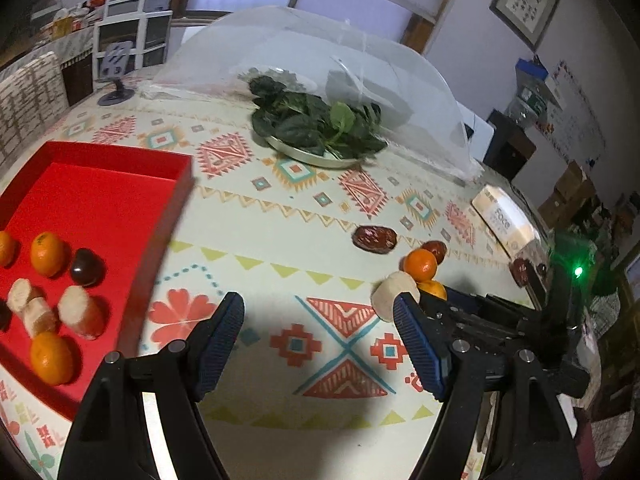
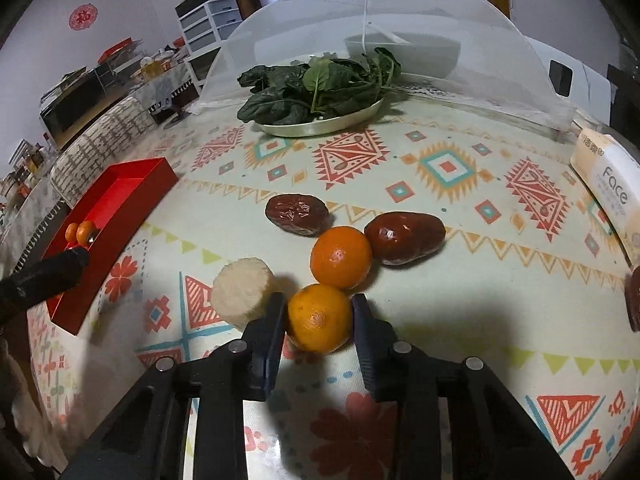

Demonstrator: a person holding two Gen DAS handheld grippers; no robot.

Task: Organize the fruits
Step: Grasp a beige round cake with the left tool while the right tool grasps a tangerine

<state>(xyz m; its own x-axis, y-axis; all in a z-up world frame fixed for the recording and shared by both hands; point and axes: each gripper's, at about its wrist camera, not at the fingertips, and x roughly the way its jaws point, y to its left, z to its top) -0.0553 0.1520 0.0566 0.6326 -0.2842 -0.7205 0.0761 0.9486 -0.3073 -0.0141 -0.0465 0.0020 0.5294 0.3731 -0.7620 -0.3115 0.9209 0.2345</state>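
Gripping: right gripper (image 2: 319, 312) has its pads pressed on both sides of the near tangerine (image 2: 319, 317), which sits on the patterned tablecloth (image 2: 440, 168).
Beside it: peeled banana chunk (image 2: 243, 290) touching the left finger; second tangerine (image 2: 341, 257) just behind, against a smooth red date (image 2: 405, 238); wrinkled date (image 2: 297, 215) further back.
Left gripper (image 1: 318, 336): jaws wide apart, nothing between them — only cloth below.
Red tray (image 1: 120, 184): left of that gripper — holds tangerines, banana pieces and a dark date.
Far side: metal plate of greens (image 2: 320, 126) at the edge of a mesh food cover (image 2: 440, 20).
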